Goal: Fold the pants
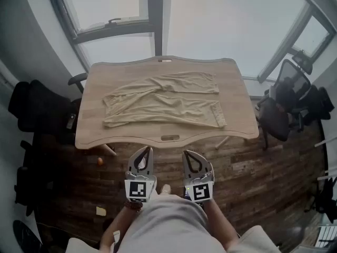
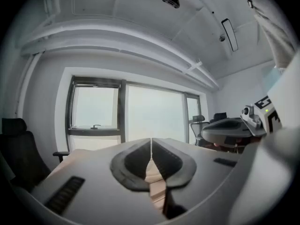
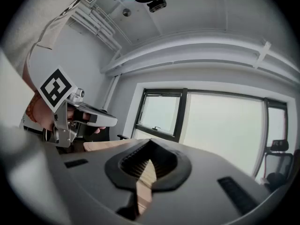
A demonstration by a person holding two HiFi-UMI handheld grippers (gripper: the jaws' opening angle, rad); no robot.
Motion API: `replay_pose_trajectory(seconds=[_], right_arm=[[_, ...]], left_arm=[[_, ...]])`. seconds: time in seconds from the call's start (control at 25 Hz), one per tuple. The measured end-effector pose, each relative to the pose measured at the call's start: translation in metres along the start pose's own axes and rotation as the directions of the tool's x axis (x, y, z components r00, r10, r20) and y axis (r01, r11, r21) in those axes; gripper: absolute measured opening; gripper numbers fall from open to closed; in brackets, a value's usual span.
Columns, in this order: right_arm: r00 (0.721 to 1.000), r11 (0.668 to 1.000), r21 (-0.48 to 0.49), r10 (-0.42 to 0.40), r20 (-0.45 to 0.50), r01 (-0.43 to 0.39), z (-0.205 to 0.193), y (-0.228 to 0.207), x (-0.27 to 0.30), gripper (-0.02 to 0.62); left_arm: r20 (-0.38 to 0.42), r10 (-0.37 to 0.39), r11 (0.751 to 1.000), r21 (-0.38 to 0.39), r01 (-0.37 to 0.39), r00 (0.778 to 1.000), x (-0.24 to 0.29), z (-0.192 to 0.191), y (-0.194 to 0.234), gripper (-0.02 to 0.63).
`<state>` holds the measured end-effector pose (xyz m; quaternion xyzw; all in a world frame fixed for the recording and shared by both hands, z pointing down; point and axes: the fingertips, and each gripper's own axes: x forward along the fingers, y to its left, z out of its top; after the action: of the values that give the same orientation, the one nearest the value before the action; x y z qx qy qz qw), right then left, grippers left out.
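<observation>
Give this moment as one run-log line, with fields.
stage: folding not started | pants: flat on table, unfolded | left gripper: shut, empty | right gripper: shut, empty | both: short of table edge

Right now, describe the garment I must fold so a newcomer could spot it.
Start at the light wooden table by the big window. Spread flat across its top lie the pale beige fabric pants, both legs pointing right. Unlike the black office chairs around, they are light, wrinkled cloth.

L gripper (image 1: 148, 149), R gripper (image 1: 186, 153) closed, empty.
</observation>
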<state>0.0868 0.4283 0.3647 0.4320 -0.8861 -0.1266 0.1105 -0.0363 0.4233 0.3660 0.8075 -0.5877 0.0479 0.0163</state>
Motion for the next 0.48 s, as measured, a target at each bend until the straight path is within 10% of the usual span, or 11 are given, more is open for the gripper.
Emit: replay_pose_trajectory(seconds=[0.48], right_arm=[[0.999, 0.999, 0.032, 0.038, -0.030, -0.037, -0.025, -0.029, 0.043, 0.006]], left_arm=[[-0.041, -0.082, 0.994, 0.072, 0.085, 0.996, 0.059, -0.007, 0.004, 0.012]])
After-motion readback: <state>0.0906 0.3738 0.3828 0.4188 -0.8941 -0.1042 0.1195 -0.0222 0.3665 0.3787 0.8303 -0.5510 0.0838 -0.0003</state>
